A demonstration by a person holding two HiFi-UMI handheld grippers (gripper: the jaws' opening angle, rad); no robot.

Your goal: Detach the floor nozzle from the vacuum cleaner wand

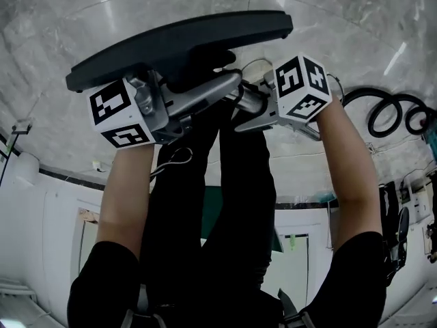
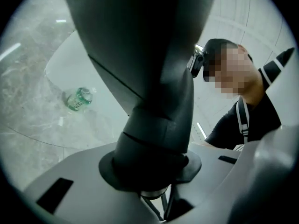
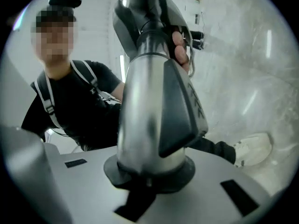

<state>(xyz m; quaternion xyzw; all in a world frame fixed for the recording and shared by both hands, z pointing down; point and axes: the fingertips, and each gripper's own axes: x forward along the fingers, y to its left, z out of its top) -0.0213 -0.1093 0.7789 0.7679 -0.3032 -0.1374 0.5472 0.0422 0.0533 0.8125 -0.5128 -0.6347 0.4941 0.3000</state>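
The dark, flat floor nozzle (image 1: 184, 43) is held up off the marble floor, its underside toward me. My left gripper (image 1: 183, 109) comes in from the left and is shut on the nozzle's black neck (image 2: 154, 139), which fills the left gripper view between the jaws. My right gripper (image 1: 251, 109) comes in from the right, close beside the left one. It is shut on the silver wand end (image 3: 149, 120), which has a dark clip on its side. The wand (image 1: 249, 98) runs away from the nozzle toward my body. The joint between wand and neck is hidden behind the jaws.
A black hose (image 1: 389, 111) lies coiled on the floor at the right. A green bottle (image 2: 79, 98) lies on the marble floor. A shoe (image 3: 254, 148) shows low on the right. Fingers (image 3: 180, 45) wrap the wand's upper handle. White wall panels run along the floor's edge.
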